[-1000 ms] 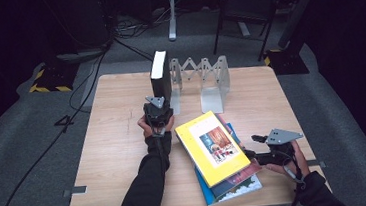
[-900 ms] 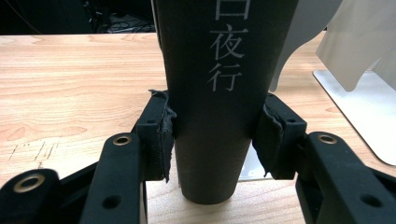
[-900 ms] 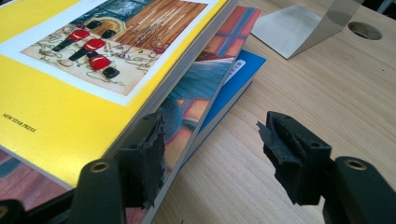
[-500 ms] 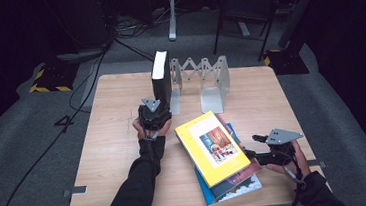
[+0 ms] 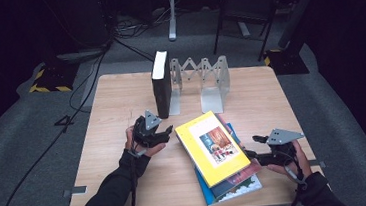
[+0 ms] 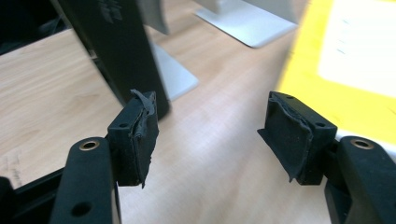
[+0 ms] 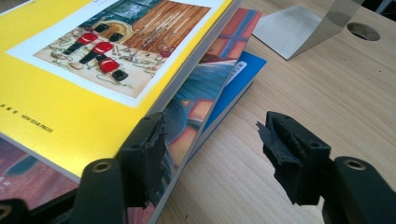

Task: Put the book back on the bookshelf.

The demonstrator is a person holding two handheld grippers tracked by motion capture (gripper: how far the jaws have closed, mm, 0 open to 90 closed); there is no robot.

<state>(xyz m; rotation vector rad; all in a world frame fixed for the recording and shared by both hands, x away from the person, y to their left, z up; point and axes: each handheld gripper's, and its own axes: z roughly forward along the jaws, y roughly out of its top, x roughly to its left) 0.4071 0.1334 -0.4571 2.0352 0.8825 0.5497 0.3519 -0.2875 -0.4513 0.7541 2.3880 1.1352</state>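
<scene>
On pale woodgrain, glossy yellow book (image 5: 213,148)

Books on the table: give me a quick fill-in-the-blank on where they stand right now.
1. The black book stands upright against the metal ____.
2. The top book of the stack has a ____ cover.
3. The left gripper has its jaws ____, nothing between them.
4. The right gripper sits at the stack's ____ side in the high view.

Missing words: bookend; yellow; open; right
</scene>
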